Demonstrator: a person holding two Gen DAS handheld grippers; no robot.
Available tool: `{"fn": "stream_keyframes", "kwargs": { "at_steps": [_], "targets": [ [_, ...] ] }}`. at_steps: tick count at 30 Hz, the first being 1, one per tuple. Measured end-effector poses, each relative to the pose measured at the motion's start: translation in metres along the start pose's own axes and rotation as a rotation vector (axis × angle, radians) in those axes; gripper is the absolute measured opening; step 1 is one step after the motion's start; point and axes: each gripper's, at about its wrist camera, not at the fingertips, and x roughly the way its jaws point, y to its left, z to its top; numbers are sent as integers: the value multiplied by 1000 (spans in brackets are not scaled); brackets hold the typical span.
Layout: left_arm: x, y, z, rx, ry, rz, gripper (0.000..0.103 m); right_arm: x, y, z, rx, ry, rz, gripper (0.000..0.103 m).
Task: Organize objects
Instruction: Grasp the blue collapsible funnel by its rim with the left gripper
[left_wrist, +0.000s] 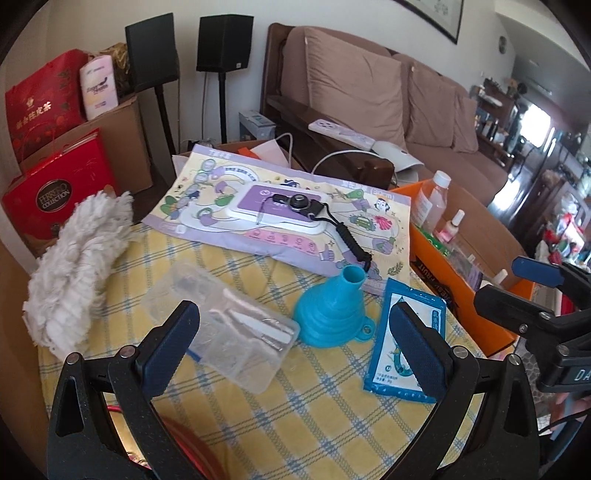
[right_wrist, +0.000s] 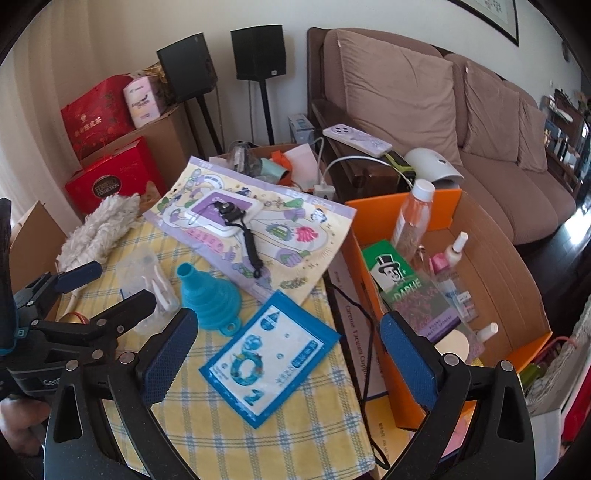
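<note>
Both grippers hang over a table with a yellow checked cloth (left_wrist: 258, 424), and both stand wide open with nothing between the jaws. The left gripper (left_wrist: 295, 343) points at a clear plastic case (left_wrist: 236, 332) and a blue funnel (left_wrist: 332, 310). The right gripper (right_wrist: 284, 358) points at a flat blue sachet (right_wrist: 269, 354) that lies on the cloth just beside the funnel (right_wrist: 210, 295). An orange box (right_wrist: 369, 295) stands at the right of the table and already holds bottles and packets, so I judge that loose things go there.

The sachet looks light, thin and soft. It will bend, and its foil may slip, so it is better to take it by one edge or corner. The funnel looks like soft folding rubber; its narrow neck gives a firm hold. The case seems stiff but smooth, and it is best to grip it across its short sides.
</note>
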Motion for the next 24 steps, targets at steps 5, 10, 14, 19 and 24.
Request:
{"fn": "stream_keyframes", "kwargs": {
  "at_steps": [5,10,14,19,24],
  "targets": [
    [17,-19,2,43,0,-14,102,1,-17,-5,28,11,-2,92],
    [34,-35,5,83,16,-11,94,3,-28,-10,38,25,-16,86],
    [44,-40,6,80,29,-20,83,5,-34,-14,42,37,-19,86],
    [50,-41,5,71,33,-32,82,8,-40,-16,55,40,-26,86],
    [55,-41,1,75,40,-36,69,9,-46,-18,67,42,-34,86]
  ]
}}
